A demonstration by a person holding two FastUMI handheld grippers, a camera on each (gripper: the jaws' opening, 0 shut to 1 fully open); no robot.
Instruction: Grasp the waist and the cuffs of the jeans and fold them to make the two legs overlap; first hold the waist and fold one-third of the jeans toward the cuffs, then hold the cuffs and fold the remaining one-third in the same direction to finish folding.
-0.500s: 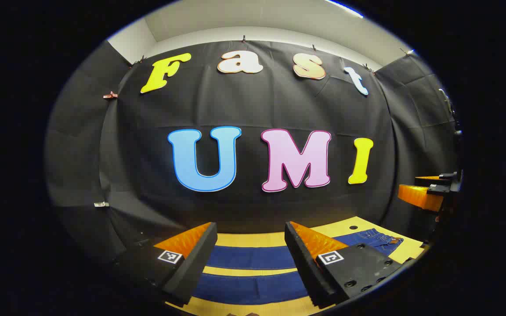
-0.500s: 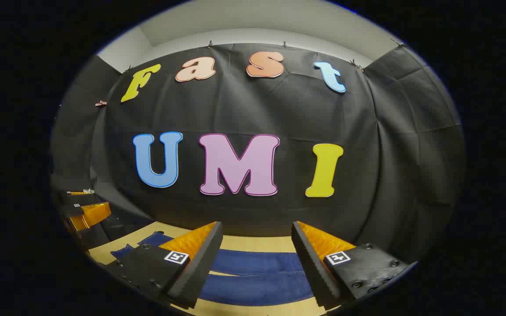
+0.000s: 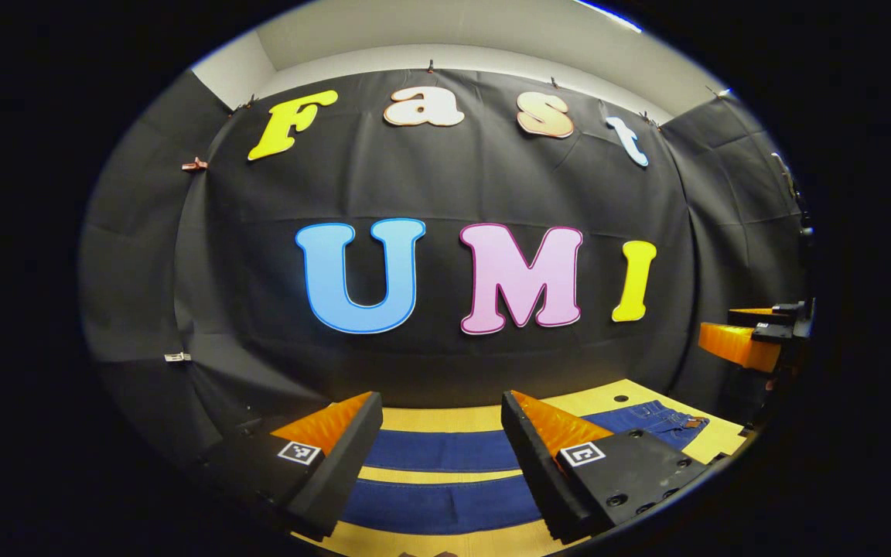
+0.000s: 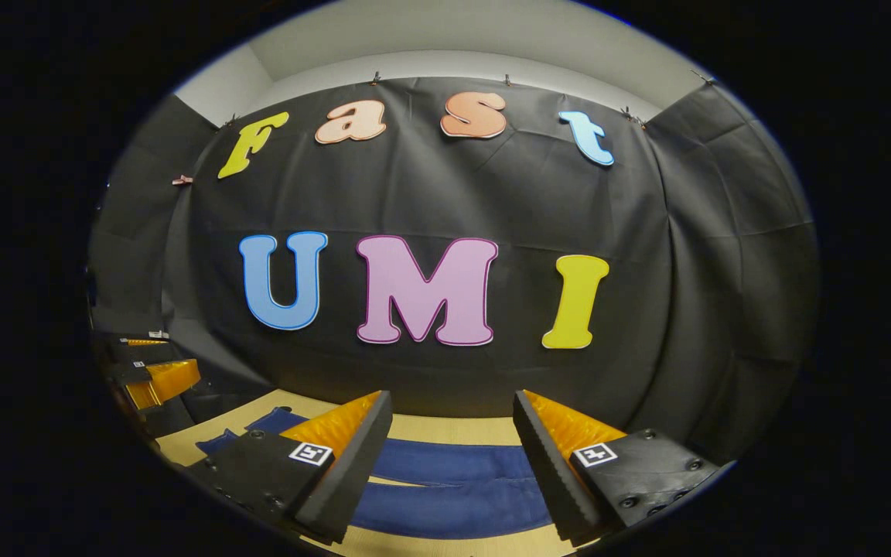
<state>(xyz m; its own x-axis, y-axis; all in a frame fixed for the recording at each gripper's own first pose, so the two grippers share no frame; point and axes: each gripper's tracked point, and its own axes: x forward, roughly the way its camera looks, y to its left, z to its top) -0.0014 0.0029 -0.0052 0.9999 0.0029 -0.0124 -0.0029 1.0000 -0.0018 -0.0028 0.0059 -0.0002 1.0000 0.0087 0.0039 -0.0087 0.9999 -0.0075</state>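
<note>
Left gripper view: the left hand-held gripper (image 3: 439, 452) hangs above the bench (image 3: 445, 420), fingers apart, nothing between them — the jeans (image 3: 445, 480) lie flat below, two legs side by side, waist toward the right edge. Right gripper view: the right hand-held gripper (image 4: 452, 456) is likewise spread and empty over the jeans (image 4: 453, 483). Risk, as judged: a descent catching one denim layer only, or uneven grips at waist and cuffs, would skew the leg overlap.
</note>
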